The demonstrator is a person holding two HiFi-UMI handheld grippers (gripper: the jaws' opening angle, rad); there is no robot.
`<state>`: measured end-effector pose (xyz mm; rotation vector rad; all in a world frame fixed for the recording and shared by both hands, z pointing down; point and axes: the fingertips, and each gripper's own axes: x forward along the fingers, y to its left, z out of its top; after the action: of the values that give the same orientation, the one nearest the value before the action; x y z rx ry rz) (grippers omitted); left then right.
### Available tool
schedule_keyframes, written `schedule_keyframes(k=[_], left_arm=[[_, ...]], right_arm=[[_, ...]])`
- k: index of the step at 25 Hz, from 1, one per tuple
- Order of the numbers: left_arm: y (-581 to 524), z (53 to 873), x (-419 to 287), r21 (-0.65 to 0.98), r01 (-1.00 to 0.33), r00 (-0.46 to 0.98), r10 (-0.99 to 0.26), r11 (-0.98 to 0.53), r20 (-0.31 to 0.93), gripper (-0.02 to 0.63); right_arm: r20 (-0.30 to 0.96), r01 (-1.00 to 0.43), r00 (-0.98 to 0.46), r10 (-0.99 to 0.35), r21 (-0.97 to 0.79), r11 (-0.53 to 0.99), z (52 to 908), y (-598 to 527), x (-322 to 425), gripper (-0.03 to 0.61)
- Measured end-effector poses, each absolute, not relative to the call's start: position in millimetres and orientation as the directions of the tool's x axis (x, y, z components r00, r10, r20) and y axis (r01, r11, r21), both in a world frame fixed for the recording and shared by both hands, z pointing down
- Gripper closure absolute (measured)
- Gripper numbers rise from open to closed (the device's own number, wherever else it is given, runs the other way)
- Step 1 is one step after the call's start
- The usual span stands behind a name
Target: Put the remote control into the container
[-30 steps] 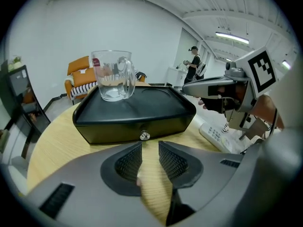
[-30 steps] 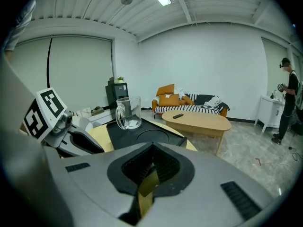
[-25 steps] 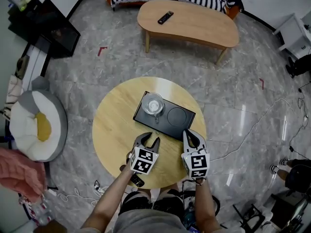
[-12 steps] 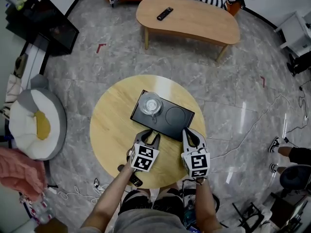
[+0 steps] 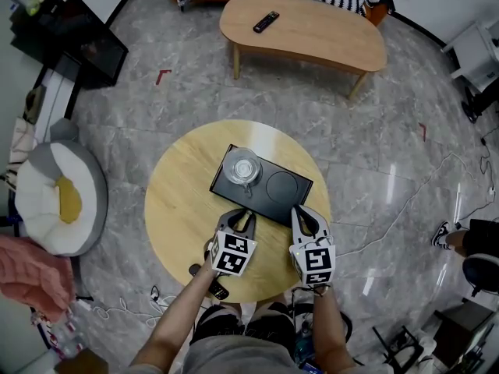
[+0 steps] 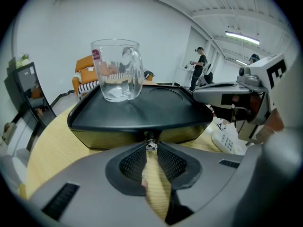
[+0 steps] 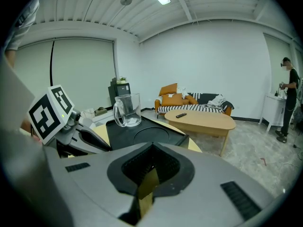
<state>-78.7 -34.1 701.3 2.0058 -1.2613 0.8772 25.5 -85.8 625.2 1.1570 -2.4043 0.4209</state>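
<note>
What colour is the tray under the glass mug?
The tray is black, clearest in the head view.

I've got the round wooden table point(image 5: 183, 209) dead centre below me. Sitting on it, towards the far side, is a black tray point(image 5: 273, 187), and a dark remote point(image 5: 210, 283) lies right at the near edge, partly covered from my angle. Further off, the oval wooden table point(image 5: 327, 41) carries one black remote point(image 5: 266, 22). Out left, a grey-and-white cushion bed point(image 5: 58, 201) rests on the marble floor point(image 5: 374, 154).
</note>
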Motion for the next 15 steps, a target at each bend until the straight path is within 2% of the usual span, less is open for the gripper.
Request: schedule_keyframes(k=[15], left_arm=[[3.7,705.6,-87.2,0.155,-0.93,0.313,-0.497,-0.333,0.809,0.535]], right_arm=[[0.498,-0.766,-0.582,-0.642,-0.072,0.639,629.1,-85.8,17.1,0.571]])
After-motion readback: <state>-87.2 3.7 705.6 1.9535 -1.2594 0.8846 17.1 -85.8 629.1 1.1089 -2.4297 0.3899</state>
